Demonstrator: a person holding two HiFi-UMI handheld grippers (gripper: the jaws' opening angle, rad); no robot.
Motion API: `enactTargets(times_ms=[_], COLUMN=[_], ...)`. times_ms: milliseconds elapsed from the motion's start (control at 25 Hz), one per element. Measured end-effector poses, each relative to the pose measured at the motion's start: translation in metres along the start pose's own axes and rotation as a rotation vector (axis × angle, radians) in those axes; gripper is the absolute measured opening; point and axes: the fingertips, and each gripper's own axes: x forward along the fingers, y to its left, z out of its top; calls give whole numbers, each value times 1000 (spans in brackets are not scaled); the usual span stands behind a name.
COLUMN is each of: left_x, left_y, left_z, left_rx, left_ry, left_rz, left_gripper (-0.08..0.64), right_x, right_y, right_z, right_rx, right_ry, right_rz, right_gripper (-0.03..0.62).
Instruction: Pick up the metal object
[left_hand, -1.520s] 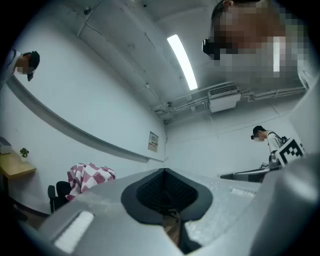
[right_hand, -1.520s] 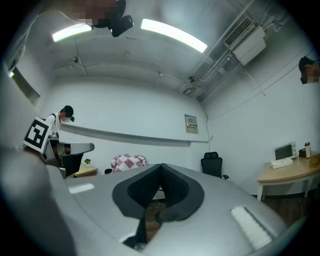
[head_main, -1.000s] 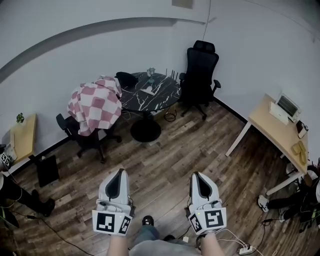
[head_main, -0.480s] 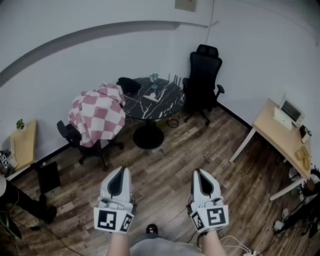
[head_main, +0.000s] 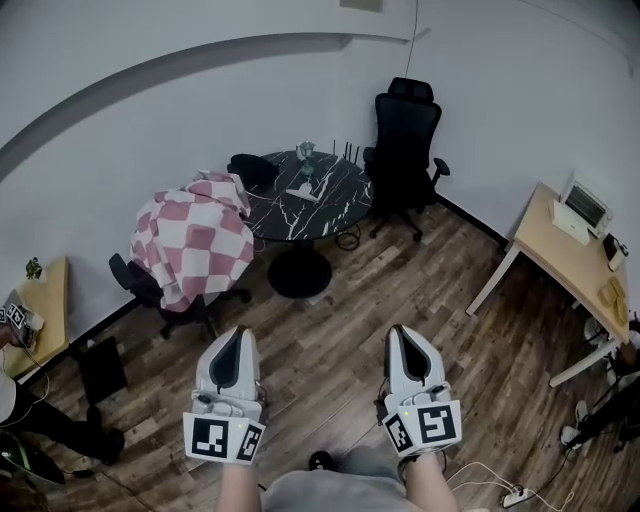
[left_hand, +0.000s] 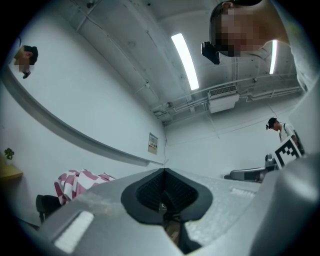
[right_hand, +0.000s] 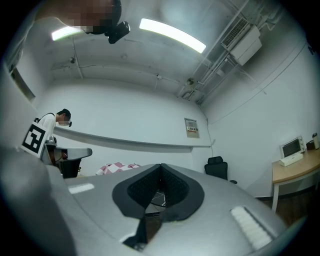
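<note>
A round black marble table (head_main: 320, 205) stands across the room near the corner. Small items lie on it: a pale flat piece (head_main: 301, 191) and a small greyish thing (head_main: 305, 151) at the back. They are too small to tell which is metal. My left gripper (head_main: 238, 336) and right gripper (head_main: 403, 333) hang side by side over the wooden floor, far short of the table. Both are shut with nothing between the jaws. In the left gripper view the jaws of the left gripper (left_hand: 163, 173) meet at the tip; the right gripper (right_hand: 160, 168) shows the same in its own view.
A chair draped with a pink checked blanket (head_main: 195, 240) stands left of the table, a black office chair (head_main: 405, 140) right of it. A wooden desk (head_main: 575, 255) lines the right wall. Cables and a power strip (head_main: 515, 494) lie on the floor (head_main: 380, 290).
The head view has shifted a little, so the table and chairs sit slightly differently in frame. Both grippers keep the same pose, shut and side by side.
</note>
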Motion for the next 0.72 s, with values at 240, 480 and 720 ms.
enactTargets(times_ms=[240,480,720], left_x=[25,68,128], left_y=[10,25,44], left_z=[-21,-36,-46], left_rx=[-29,-33,-17], left_ry=[27,27,15], left_rz=[-19,-12,19], left_gripper=[0,0,0], right_x=[19,62,128], right_y=[-8,-33,-60], right_z=[-13,-24,-28], right_rx=[-10,-6,-9], right_ry=[32,35,20], right_rz=[-22,-31,5], right_gripper=[2,2,2])
